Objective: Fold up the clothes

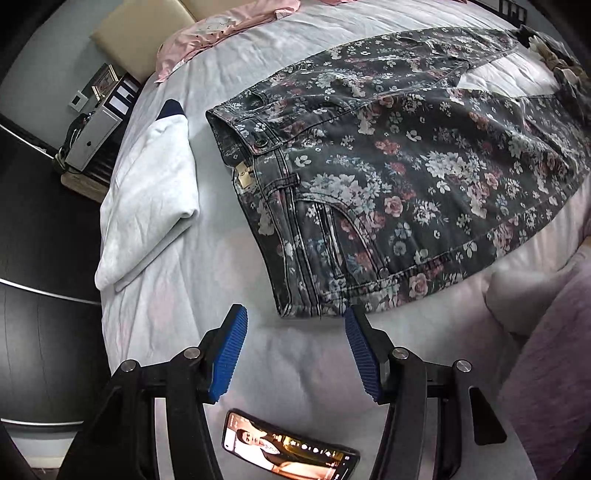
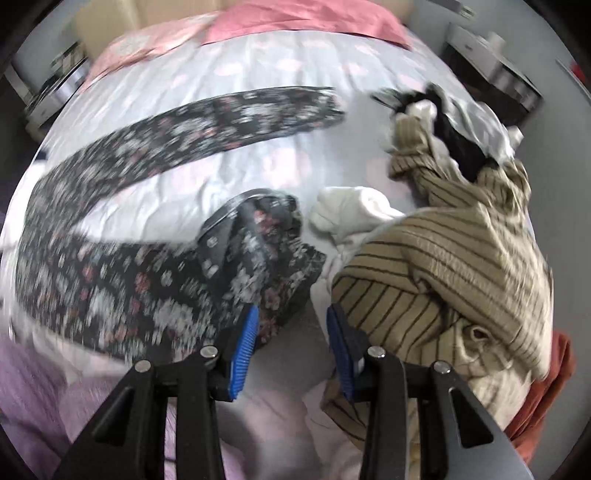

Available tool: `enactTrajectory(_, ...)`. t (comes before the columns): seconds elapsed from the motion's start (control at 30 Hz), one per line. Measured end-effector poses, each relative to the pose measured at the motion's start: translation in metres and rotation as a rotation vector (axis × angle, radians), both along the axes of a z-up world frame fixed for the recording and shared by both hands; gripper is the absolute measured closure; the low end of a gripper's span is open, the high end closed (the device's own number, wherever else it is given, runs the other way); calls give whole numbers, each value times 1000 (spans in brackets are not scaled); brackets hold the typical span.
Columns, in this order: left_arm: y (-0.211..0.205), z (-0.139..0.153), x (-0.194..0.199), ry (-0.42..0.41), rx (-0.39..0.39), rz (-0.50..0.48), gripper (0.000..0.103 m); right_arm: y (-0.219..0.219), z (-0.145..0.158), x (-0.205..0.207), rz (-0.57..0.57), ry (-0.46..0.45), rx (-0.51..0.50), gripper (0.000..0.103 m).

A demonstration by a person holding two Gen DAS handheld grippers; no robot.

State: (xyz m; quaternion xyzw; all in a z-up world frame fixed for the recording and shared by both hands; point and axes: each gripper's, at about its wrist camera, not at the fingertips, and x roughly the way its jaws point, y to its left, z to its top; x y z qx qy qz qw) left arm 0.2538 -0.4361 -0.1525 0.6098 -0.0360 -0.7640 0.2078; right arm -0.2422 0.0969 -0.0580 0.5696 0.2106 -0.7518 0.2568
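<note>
Floral jeans (image 1: 399,155) lie spread flat on the white bed sheet (image 1: 229,59), dark grey denim with pink and white flowers, waistband toward the left wrist camera, button and fly visible, the two legs running away toward the far right. In the right wrist view, which is motion-blurred, the same floral jeans (image 2: 122,266) show one leg stretched across the sheet and the other leg's end bunched up just ahead of the gripper. Left gripper (image 1: 295,317): jaws spread wide, nothing between the blue ribbed pads (image 1: 231,354), hovering just short of the near waistband corner; right pad tip sits at the denim edge, contact uncertain. Right gripper (image 2: 291,314): jaws apart, no cloth between them; the left pad appears to rest against the bunched leg end, though blur prevents confirming touch. Folded white garment (image 1: 147,206) with a dark navy cuff lies left of the jeans, apart from them. Phone (image 1: 291,452), screen lit, lies on the sheet below the left gripper. Pile of unfolded clothes to the right of the right gripper: tan striped shirt (image 2: 443,266), white piece (image 2: 354,210), black item (image 2: 458,140). Pink bedding (image 2: 295,18) at the head of the bed.
</note>
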Motion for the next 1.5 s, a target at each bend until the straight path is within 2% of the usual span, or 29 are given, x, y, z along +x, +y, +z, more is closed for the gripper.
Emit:
enactTrajectory(0.13, 6, -7, 2, -11, -30, -32, 46, 0, 6, 7, 94, 49, 42, 65)
enactTrajectory(0.4, 25, -28, -3, -53, -94, -181, 46, -2, -17, 13, 206, 152, 199, 65)
enactTrajectory(0.53, 45, -50, -5, -125, -160, -321, 46, -2, -26, 15, 235, 174, 223, 65)
enactTrajectory(0.7, 69, -76, -2, -189, -307, -492, 46, -8, -34, 11, 217, 198, 259, 65)
enactTrajectory(0.8, 76, -90, -2, -196, -395, -541, 46, -11, -34, 11, 221, 202, 251, 65)
enactTrajectory(0.97, 88, -109, -11, -210, -482, -590, 47, -12, -35, 17, 250, 199, 238, 65)
enactTrajectory(1.0, 90, -112, -14, -212, -493, -596, 51, -12, -35, 20, 270, 204, 248, 66)
enactTrajectory(1.03, 90, -113, -17, -206, -490, -587, 60, -13, -36, 23, 291, 209, 258, 65)
enactTrajectory(1.1, 89, -112, -24, -188, -472, -559, 71, -15, -35, 31, 359, 242, 287, 65)
enactTrajectory(1.13, 88, -111, -28, -179, -455, -539, 81, -17, -35, 36, 402, 263, 302, 65)
enactTrajectory(1.2, 86, -109, -36, -162, -414, -496, 88, -20, -35, 47, 483, 303, 341, 65)
enactTrajectory(1.37, 75, -86, -42, -107, -322, -403, 93, -34, -68, 76, 758, 439, 590, 65)
enactTrajectory(1.5, 72, -73, -42, -75, -296, -358, 93, -39, -104, 87, 930, 478, 717, 65)
